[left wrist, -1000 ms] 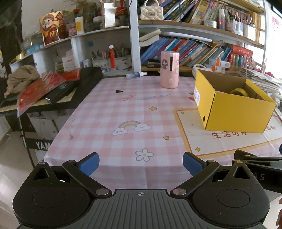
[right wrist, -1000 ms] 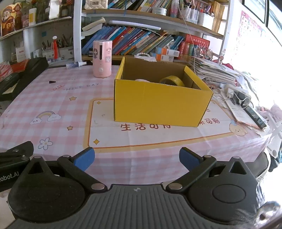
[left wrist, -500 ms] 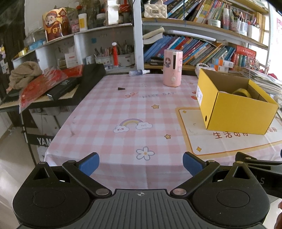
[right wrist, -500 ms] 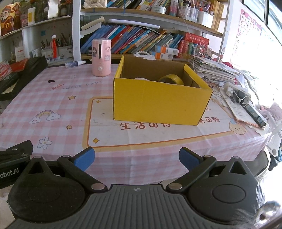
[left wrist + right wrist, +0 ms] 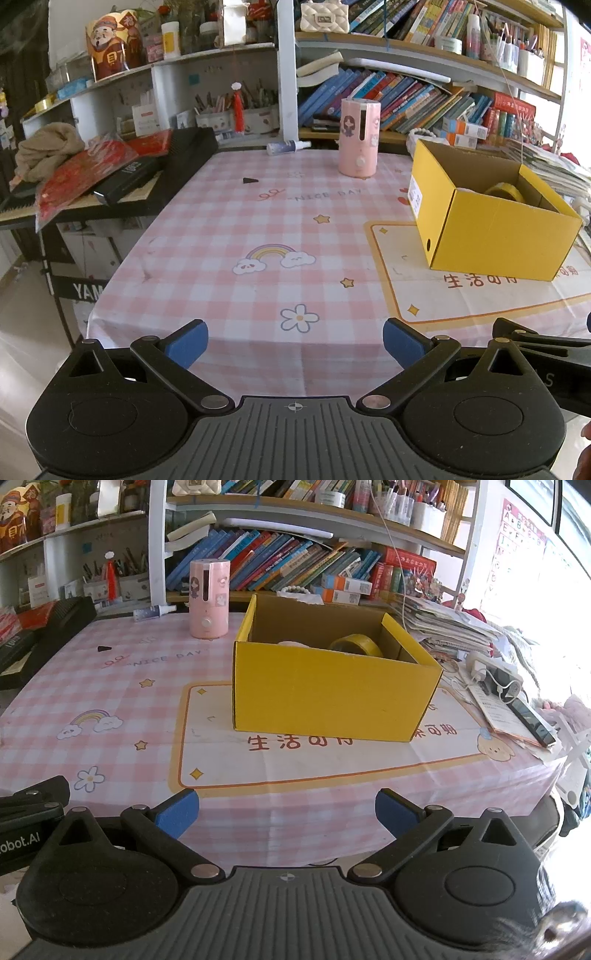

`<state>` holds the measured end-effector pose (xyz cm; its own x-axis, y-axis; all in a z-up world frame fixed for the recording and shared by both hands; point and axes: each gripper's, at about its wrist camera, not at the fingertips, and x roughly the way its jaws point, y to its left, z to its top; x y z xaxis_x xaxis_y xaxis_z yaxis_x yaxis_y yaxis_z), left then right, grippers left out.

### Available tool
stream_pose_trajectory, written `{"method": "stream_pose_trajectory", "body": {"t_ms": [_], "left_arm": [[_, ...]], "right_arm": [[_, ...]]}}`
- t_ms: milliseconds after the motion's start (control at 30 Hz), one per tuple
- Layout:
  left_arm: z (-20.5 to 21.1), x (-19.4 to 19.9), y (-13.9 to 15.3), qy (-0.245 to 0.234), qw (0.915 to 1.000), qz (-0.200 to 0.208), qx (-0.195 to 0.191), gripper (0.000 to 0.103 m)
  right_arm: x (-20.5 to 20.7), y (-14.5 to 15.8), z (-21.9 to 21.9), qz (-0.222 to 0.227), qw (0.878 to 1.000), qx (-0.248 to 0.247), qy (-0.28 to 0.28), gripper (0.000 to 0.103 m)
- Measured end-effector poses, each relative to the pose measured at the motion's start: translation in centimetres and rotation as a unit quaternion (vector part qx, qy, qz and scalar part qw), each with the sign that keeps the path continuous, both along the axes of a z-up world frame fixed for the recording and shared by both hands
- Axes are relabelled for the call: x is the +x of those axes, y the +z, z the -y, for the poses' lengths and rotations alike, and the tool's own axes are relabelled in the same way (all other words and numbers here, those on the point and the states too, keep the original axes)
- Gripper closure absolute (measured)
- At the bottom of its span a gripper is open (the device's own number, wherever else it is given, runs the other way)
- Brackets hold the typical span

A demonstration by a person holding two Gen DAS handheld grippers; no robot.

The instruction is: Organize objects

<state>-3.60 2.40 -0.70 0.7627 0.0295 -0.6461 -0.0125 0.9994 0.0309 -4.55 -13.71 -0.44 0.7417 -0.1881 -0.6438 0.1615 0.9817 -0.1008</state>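
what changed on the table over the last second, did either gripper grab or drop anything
Nothing was taken hold of or let go. The left gripper drew back a little from the table, so the yellow box and pink canister look slightly farther off. The right gripper barely shifted. Both stay open and empty; the box, the tape roll inside it and the canister kept their places.

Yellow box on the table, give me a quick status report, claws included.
Left claw open, empty. Right claw open, empty. Yellow box upright on the table, yellow tape roll inside. Nothing between claws and box.
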Motion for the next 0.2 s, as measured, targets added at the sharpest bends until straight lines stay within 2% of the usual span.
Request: {"method": "stream_pose_trajectory", "body": {"t_ms": [200], "left_arm": [[0.05,0.12,0.0,-0.001,1.0,0.0,0.001,0.001]], "right_arm": [[0.09,-0.07,0.07,-0.001,1.0,0.001,-0.001,0.0]]}}
